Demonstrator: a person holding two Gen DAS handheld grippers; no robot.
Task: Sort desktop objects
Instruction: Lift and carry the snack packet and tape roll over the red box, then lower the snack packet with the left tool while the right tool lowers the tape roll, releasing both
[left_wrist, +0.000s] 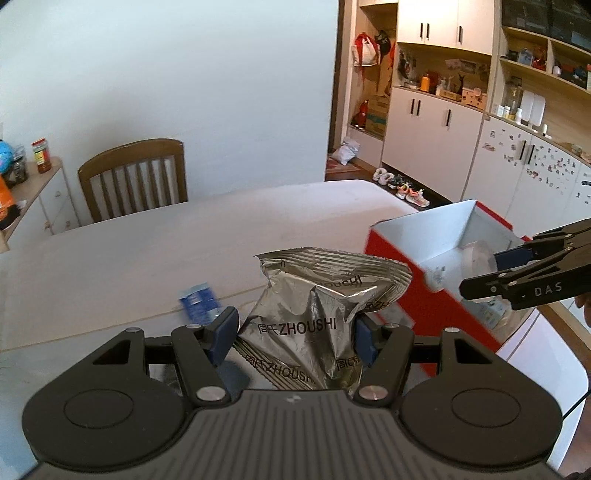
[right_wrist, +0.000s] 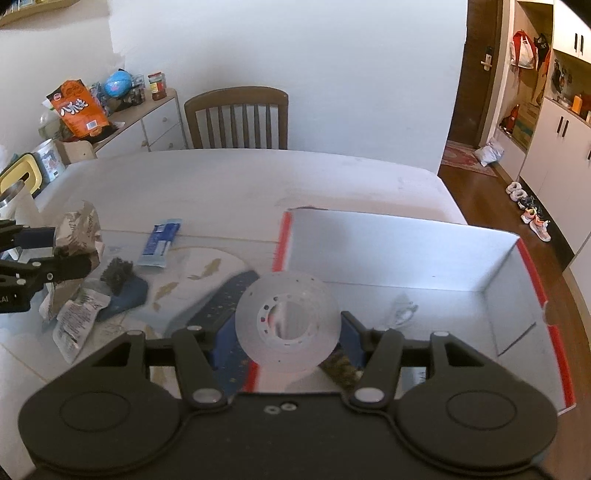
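Observation:
My left gripper (left_wrist: 295, 334) is shut on a crumpled silver foil snack bag (left_wrist: 317, 295) printed ZHOUSHI, held above the white table (left_wrist: 147, 251). In the right wrist view the same gripper (right_wrist: 66, 251) and bag (right_wrist: 77, 229) show at the far left. My right gripper (right_wrist: 288, 332) is shut on a clear tape roll (right_wrist: 288, 317) over the near left corner of an open red box with a white inside (right_wrist: 406, 251). From the left wrist view the right gripper (left_wrist: 484, 273) reaches in over the box (left_wrist: 439, 236) with the tape roll (left_wrist: 476, 258).
On the table lie a blue packet (right_wrist: 160, 240), a dark crumpled lump (right_wrist: 116, 271), a second foil packet (right_wrist: 77, 321) and a dark blue cloth (right_wrist: 129, 295). A wooden chair (right_wrist: 236, 114) stands behind the table, and a cluttered side cabinet (right_wrist: 147, 114) stands at the left.

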